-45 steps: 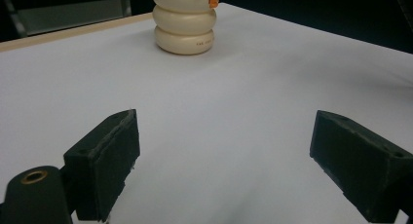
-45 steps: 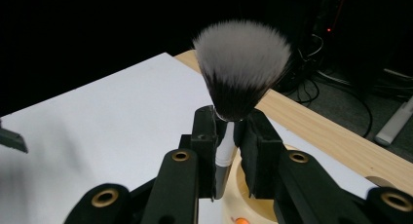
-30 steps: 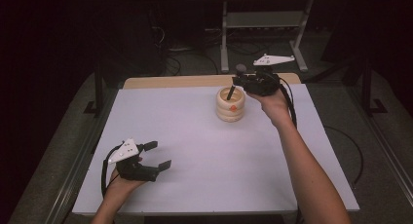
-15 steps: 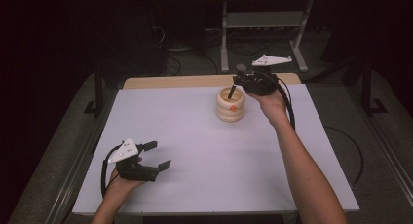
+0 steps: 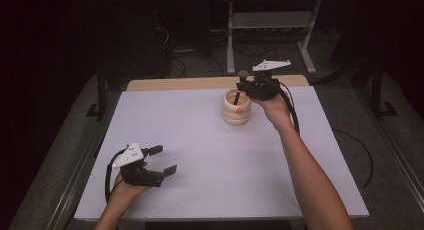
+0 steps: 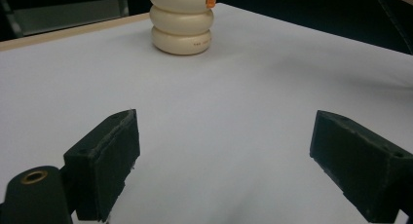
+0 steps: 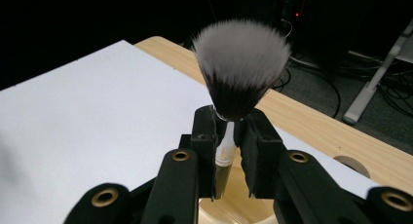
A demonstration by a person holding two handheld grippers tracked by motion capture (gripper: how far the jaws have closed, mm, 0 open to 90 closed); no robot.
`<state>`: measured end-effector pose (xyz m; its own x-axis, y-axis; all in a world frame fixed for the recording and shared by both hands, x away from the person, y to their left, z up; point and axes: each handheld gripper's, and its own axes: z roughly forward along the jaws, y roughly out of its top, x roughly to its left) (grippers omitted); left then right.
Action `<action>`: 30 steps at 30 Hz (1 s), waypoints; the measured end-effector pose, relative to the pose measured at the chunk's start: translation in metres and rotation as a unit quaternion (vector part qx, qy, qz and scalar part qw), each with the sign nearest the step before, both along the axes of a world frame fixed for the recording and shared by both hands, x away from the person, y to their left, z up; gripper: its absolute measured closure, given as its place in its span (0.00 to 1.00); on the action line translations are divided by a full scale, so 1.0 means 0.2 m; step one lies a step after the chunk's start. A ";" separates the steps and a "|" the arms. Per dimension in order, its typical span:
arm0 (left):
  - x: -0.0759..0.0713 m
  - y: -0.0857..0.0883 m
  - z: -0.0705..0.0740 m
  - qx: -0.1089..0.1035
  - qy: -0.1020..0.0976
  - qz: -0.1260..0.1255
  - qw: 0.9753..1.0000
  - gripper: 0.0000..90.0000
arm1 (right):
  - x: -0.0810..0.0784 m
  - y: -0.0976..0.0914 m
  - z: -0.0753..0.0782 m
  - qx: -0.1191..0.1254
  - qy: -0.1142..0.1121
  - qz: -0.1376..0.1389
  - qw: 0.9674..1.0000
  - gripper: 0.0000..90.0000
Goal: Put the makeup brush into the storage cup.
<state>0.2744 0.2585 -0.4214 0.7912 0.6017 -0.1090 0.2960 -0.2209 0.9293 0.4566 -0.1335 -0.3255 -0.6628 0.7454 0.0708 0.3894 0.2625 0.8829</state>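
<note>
Nothing has shifted since the earlier frame; both hands sit as before. Right gripper (image 7: 226,151) is clamped on a makeup brush (image 7: 238,68) w/ white-tipped dark bristles, handle down in the cream ribbed holder (image 5: 236,107). Orange dot on holder's side. Left gripper (image 5: 162,160), jaws wide & empty, rests well away from holder, white table (image 5: 210,160) between them bare.

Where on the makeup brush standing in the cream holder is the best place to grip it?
Grip the makeup brush on its thin handle just below the bristle head, coming from the side, as the right gripper does now. The handle stands upright out of the cream holder, and the bristles are soft.
</note>
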 end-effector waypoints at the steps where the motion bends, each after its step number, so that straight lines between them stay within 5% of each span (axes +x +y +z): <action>1: 0.00 0.00 0.00 0.001 0.000 0.000 1.000 0.12 | 0.00 0.00 0.00 -0.005 0.002 0.001 1.000 0.84; 12: 0.00 0.00 0.00 0.006 -0.002 -0.003 1.000 0.12 | 0.03 0.04 -0.05 -0.026 0.019 0.000 0.999 0.83; 16: 0.00 0.00 0.00 0.007 0.000 -0.003 1.000 0.12 | 0.04 0.03 -0.07 -0.019 0.010 -0.017 1.000 0.38; 18: 0.00 0.00 0.00 0.007 0.000 -0.002 1.000 0.12 | 0.04 0.01 -0.07 -0.011 0.001 -0.033 0.999 0.27; 20: 0.00 0.00 0.00 0.007 0.000 -0.002 1.000 0.12 | 0.03 0.00 -0.06 0.004 -0.002 -0.042 0.999 0.22; 30: 0.00 0.00 0.00 0.005 0.000 -0.002 1.000 0.12 | -0.01 -0.08 -0.05 0.004 -0.010 -0.049 0.999 0.15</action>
